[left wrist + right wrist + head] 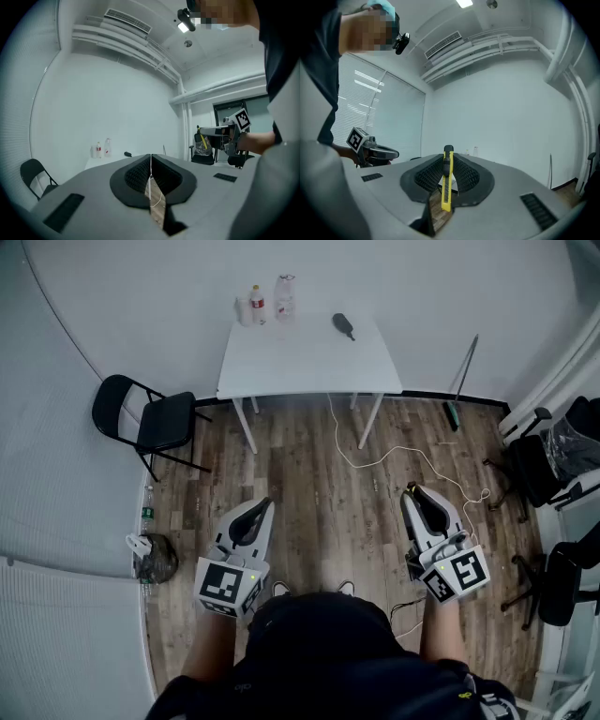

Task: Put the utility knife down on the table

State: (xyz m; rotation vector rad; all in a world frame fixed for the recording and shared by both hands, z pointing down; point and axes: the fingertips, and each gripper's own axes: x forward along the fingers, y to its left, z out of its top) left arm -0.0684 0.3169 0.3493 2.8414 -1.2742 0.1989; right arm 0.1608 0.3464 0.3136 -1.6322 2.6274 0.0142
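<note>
Left gripper (pixel 265 505): jaws together, nothing between. Right gripper (pixel 413 493): jaws clamped on knife (pixel 447 185), yellow body upright between them. Table (pixel 300 367) at 12 o'clock, well apart from both grippers. Judged early stage: carry, lowering, release left.

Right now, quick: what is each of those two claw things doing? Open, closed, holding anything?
Left gripper: closed, nothing between its jaws.
Right gripper: closed on the yellow utility knife.
</note>
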